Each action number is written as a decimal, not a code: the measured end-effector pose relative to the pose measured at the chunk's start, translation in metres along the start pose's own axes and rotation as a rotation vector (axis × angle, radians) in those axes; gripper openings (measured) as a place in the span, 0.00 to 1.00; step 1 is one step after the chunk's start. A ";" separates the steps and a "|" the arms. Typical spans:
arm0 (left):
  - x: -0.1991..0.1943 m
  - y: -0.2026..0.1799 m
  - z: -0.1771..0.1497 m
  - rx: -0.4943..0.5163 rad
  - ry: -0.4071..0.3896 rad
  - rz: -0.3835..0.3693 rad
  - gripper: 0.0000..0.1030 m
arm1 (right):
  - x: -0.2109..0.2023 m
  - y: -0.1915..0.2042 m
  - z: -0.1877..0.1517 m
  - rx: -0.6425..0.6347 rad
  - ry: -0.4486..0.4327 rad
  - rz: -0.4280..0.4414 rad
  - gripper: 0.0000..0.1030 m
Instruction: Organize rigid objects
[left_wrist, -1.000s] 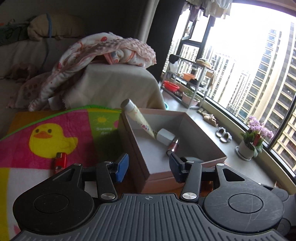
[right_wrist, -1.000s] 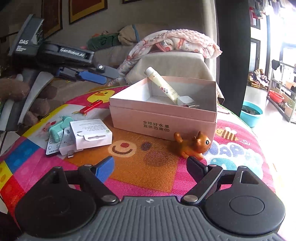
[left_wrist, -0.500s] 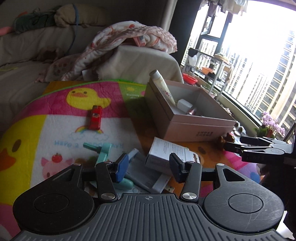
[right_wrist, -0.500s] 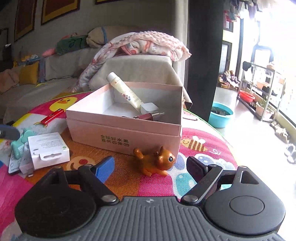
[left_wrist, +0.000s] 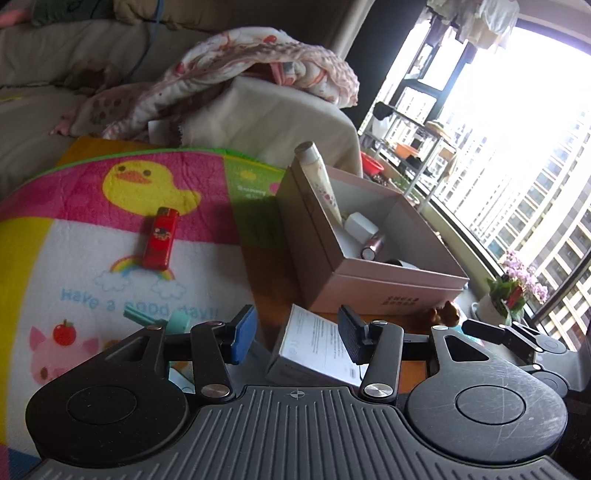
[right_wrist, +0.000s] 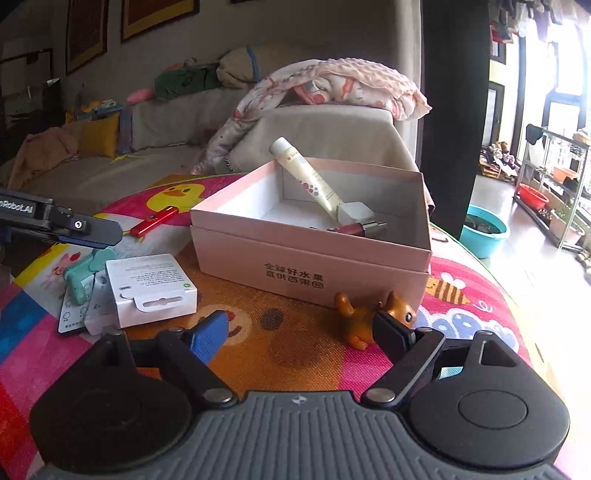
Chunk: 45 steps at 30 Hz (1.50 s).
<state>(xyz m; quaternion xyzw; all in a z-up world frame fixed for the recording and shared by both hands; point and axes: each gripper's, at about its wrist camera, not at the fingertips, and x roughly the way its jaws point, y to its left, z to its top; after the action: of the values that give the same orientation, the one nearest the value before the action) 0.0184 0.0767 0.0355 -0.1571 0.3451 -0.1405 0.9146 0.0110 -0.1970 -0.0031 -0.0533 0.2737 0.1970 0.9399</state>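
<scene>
Right wrist view: right tool (right_wrist: 301, 330) wide open, empty, low over the colourful cartoon-print mat (right_wrist: 280, 332) covering the tabletop. Small glossy orange animal figurine (right_wrist: 364, 319) just ahead of the black right finger (right_wrist: 391, 332), partly hidden by it; contact impossible to tell. Directly ahead, open pale pink cardboard box with printed Chinese characters (right_wrist: 314, 254), figurine right against its front wall. Inside the box: cream cosmetic tube (right_wrist: 308, 179) leaning on the far wall, cap end poking above the rim; a small white block (right_wrist: 356, 212); a dark red pen-like stick (right_wrist: 354, 229). Ahead-left of the blue finger, white retail carton with hang tab (right_wrist: 151, 286), lying on flat printed packets beside a mint-green plastic piece (right_wrist: 86, 271). Farther left, slim red lighter (right_wrist: 153, 223) on the mat, with the other tool's tips reaching in from the left edge.

Left wrist view: left tool (left_wrist: 297, 334) also open, gripping nothing, poised over the white carton (left_wrist: 314, 345), which lies just ahead between the fingers. Red lighter (left_wrist: 160, 236) ahead-left near a yellow duck print; pink box (left_wrist: 369, 254) ahead-right; figurine (left_wrist: 445, 314) at its near corner, close to the right tool's dark tips.
</scene>
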 end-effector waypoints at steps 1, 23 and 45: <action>0.006 -0.001 -0.002 -0.005 0.018 -0.009 0.51 | -0.002 -0.003 -0.002 0.006 0.000 -0.010 0.83; 0.023 -0.117 -0.081 0.579 0.224 -0.118 0.64 | 0.043 -0.042 0.013 0.128 0.094 -0.105 0.59; 0.061 -0.067 -0.002 0.352 0.151 -0.162 0.70 | -0.003 -0.036 -0.023 0.075 0.080 -0.083 0.66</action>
<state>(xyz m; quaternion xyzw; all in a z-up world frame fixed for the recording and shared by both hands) 0.0510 -0.0073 0.0239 -0.0112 0.3692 -0.2830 0.8851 0.0117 -0.2363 -0.0207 -0.0372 0.3158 0.1454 0.9369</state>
